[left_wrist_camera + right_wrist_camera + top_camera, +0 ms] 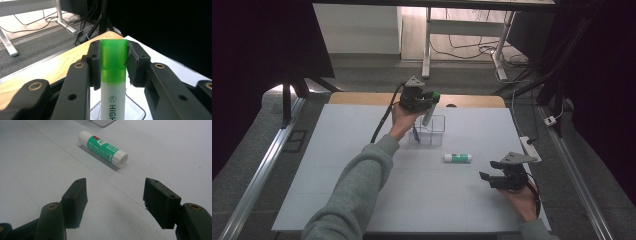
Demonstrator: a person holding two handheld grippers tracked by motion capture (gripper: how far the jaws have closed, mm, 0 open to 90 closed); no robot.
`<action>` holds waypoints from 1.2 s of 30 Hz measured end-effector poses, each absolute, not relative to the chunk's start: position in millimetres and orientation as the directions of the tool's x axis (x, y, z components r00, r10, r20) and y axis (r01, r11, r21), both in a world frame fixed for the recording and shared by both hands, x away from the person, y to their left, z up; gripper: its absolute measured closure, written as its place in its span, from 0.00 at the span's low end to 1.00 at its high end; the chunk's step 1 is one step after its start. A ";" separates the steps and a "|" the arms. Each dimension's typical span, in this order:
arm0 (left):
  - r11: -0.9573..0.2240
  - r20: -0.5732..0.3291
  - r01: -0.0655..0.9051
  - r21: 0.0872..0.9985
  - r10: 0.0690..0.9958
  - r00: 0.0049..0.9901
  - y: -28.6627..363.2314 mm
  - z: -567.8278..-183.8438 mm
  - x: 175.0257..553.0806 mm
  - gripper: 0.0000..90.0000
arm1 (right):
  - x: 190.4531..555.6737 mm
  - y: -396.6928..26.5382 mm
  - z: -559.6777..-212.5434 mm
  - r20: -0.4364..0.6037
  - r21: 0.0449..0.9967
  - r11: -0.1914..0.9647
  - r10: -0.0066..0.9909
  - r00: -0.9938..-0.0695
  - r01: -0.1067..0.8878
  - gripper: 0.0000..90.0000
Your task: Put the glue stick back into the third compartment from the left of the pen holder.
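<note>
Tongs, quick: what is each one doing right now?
Left tongs: closed on the green highlighter, over the clear box.
Right tongs: open, empty, facing the glue stick.

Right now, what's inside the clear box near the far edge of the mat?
A blue pen leans inside the clear box. The left claw holds a green highlighter above it, covering part of the box's far side.

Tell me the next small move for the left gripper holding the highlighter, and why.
Probably lower it a little further, straight down into the clear box. The left gripper is clamped on the highlighter by its green cap, and in the high view the marker hangs tilted over the box, where a blue pen already leans. The jaws should stay closed until it is in the box.
</note>
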State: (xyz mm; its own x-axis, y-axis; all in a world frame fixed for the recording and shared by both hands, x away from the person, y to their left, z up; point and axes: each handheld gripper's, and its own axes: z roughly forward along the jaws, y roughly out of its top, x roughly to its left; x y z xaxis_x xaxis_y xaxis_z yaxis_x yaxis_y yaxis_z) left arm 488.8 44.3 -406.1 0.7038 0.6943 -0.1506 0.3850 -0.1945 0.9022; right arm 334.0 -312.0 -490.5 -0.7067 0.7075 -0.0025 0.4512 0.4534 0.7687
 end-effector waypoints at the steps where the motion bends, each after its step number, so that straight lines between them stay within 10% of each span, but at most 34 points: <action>1: -0.201 -0.144 0.385 0.901 0.699 0.700 44.1 -406.6 488.7 0.73 | 334.0 -311.9 -490.8 -0.003 0.768 0.454 0.708 -0.706 0.452 0.39; 8: -0.237 -0.118 0.364 0.901 0.673 0.730 44.9 -403.3 483.3 0.59 | 334.3 -311.6 -491.0 -0.001 0.767 0.454 0.707 -0.707 0.453 0.39; 36: -0.212 -0.158 0.390 0.896 0.668 0.727 100.4 -422.0 434.4 0.56 | 334.2 -309.7 -490.0 -0.009 0.768 0.462 0.701 -0.713 0.444 0.39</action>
State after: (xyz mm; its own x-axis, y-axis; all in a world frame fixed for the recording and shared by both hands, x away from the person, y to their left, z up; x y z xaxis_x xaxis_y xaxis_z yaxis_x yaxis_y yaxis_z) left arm 434.4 100.4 -422.0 0.7271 0.6681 -0.1578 0.3897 -0.2124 0.8961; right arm 334.2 -309.7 -490.0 -0.7131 0.7010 -0.0089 0.4442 0.4617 0.7678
